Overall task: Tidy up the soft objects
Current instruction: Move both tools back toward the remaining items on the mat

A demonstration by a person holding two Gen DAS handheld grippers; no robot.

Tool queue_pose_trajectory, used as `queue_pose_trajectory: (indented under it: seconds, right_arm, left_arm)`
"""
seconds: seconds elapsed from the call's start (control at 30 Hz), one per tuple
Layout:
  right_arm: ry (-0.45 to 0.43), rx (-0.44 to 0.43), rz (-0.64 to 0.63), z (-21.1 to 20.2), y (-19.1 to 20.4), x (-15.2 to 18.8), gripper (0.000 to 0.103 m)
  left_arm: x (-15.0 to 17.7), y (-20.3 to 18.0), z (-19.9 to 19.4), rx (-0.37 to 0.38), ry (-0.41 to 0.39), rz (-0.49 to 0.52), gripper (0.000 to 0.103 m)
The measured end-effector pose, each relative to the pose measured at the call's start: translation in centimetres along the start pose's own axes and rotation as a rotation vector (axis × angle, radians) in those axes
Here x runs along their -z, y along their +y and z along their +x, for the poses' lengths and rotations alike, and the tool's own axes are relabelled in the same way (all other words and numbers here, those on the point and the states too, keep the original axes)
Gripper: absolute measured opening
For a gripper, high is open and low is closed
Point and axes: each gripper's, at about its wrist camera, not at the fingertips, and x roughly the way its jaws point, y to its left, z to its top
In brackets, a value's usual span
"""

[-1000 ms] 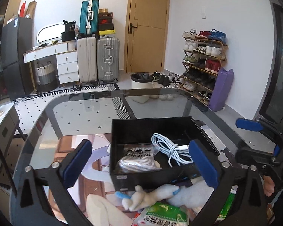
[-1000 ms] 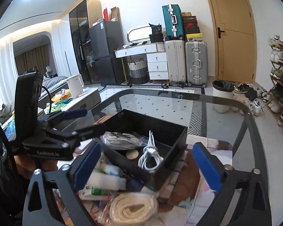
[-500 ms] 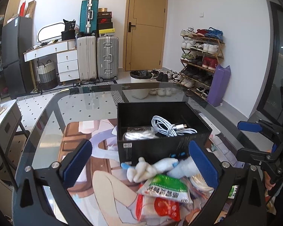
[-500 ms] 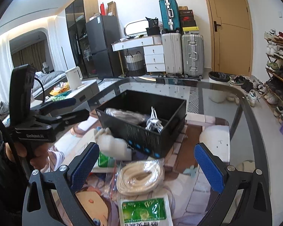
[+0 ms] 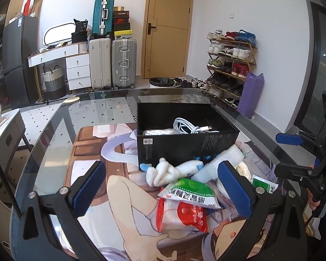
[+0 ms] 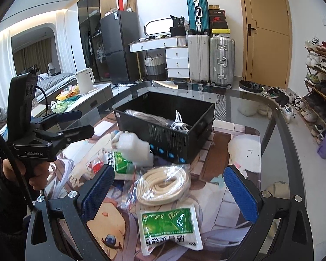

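A black box (image 5: 184, 128) (image 6: 167, 121) on the glass table holds a white cable (image 5: 191, 127) and a bagged item. In front of it lie a white glove (image 5: 167, 171), a white foam piece (image 6: 132, 145), a green-and-white packet (image 5: 191, 192), a red-and-white packet (image 5: 182, 216), a bagged coil of cream rope (image 6: 163, 183) and another green packet (image 6: 169, 226). My left gripper (image 5: 160, 191) is open and empty above the packets. My right gripper (image 6: 169, 195) is open and empty over the rope coil.
The table (image 5: 54, 134) carries a printed anime mat (image 6: 239, 169). Suitcases (image 5: 113, 63), a white dresser, a door and a shoe rack (image 5: 230, 65) stand behind. A side table with a kettle (image 6: 84, 80) is at the left.
Both grippers have pulled back from the box toward me, still open and empty. More of the loose packets, glove and rope now show in front of the box.
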Motion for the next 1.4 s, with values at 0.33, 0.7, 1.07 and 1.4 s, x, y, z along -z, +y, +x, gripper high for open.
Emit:
queue_pose_trajectory:
  seconds: [0.33, 0.7, 1.07, 1.4]
  right_arm:
    - [0.04, 0.004, 0.0, -0.1, 0.0, 1.9, 0.102]
    - [0.073, -0.009, 0.005, 0.3, -0.6, 2.7, 0.102]
    - [0.167, -0.022, -0.056, 0.9, -0.6, 4.2, 0.102]
    - [0.244, -0.051, -0.112, 2.5, 0.7, 5.5, 0.102]
  left_arm:
    - [0.9, 0.0, 0.1, -0.014, 0.03, 0.004, 0.103]
    - [1.9, -0.6, 0.7, -0.004, 0.073, 0.04, 0.103]
    - [2.5, -0.9, 1.2, -0.005, 0.11, 0.044, 0.103]
    - [2.9, -1.1, 1.7, -0.014, 0.138, 0.062, 0.103]
